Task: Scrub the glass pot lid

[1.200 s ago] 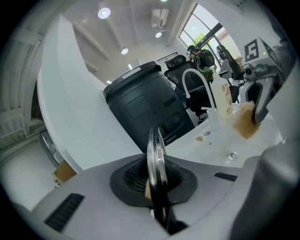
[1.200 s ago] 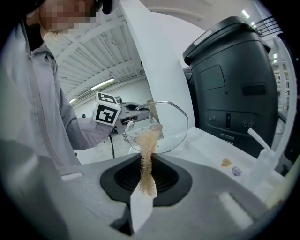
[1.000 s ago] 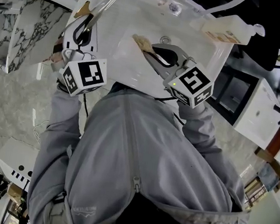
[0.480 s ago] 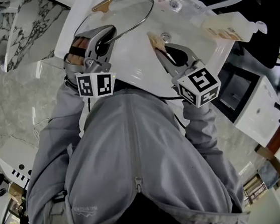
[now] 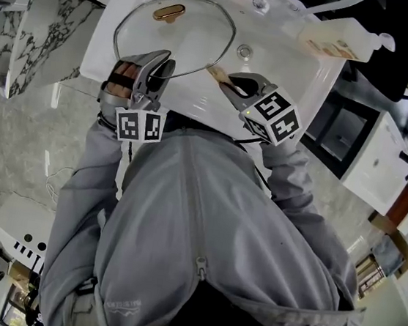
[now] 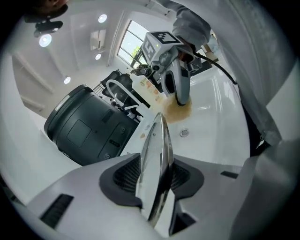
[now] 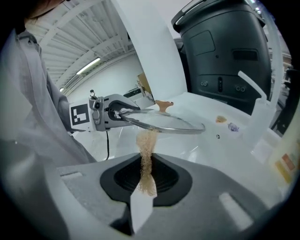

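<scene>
Garment: one light grey zip-front jacket [image 5: 204,218], smooth fabric, creased, with a grey zip [image 5: 195,250] down the centre and a small pale print [image 5: 120,305] near the hem, not legible. Long left sleeve [image 5: 84,181] and right sleeve [image 5: 294,183] in the same grey. The left gripper [image 5: 163,63] has a pale grey moulded shell, black ribbed pads [image 6: 125,176], a white cube with black square markers [image 5: 138,125] and a thin black cable [image 5: 127,155] at the rear; its jaws have just been opening, the rim of the clear, steel-rimmed glass pot lid [image 6: 157,150] between them. The right gripper [image 5: 232,82] has a matching shell and marker cube [image 5: 274,117], a small green light [image 5: 248,114] beside it and a second black cable [image 6: 220,70]
</scene>
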Demonstrator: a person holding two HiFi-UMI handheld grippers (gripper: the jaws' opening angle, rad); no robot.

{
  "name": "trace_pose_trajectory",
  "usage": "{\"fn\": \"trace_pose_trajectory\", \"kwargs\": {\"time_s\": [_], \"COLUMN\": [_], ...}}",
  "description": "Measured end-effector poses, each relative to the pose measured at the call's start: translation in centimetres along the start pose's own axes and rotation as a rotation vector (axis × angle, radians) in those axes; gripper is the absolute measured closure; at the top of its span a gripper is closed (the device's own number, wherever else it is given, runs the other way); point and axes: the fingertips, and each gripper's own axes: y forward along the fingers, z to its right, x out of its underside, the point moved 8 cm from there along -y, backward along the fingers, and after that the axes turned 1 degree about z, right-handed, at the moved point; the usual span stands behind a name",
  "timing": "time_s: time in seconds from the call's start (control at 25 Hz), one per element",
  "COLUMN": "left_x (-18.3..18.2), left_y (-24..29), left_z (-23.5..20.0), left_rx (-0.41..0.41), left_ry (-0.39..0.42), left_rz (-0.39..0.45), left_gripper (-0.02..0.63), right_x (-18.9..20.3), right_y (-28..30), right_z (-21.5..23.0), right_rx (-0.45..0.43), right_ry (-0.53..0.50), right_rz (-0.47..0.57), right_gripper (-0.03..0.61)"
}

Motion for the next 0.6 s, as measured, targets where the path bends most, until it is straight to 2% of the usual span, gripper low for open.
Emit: {"fn": "trace_pose_trajectory", "kwargs": {"time_s": [0.24, 0.44, 0.52, 0.6], "left_x": [1.0, 1.7, 1.9, 2.3], "left_y": [-0.2, 0.0, 0.1, 0.4], "left_z": [1.7, 3.2, 3.7, 4.5], "left_rx": [0.056, 0.123, 0.173, 0.269], "left_ry": [0.03, 0.047, 0.03, -0.023], "left_rz": [-0.018, -0.036, -0.045, -0.063], "left_gripper": [0.443, 0.4, 0.377, 0.348], "right_x": [1.0, 1.8, 2.0, 2.1], "right_y": [0.5, 0.0, 0.0, 0.1], "right_z": [-1.0, -1.3, -1.2, -1.2], "right_rx": [-0.035, -0.061, -0.064, -0.068], "right_ry": [-0.087, -0.087, -0.082, -0.077], "right_rz": [-0.143, -0.178, -0.18, -0.18], "right_gripper": [0.532, 0.532, 0.532, 0.532]}}
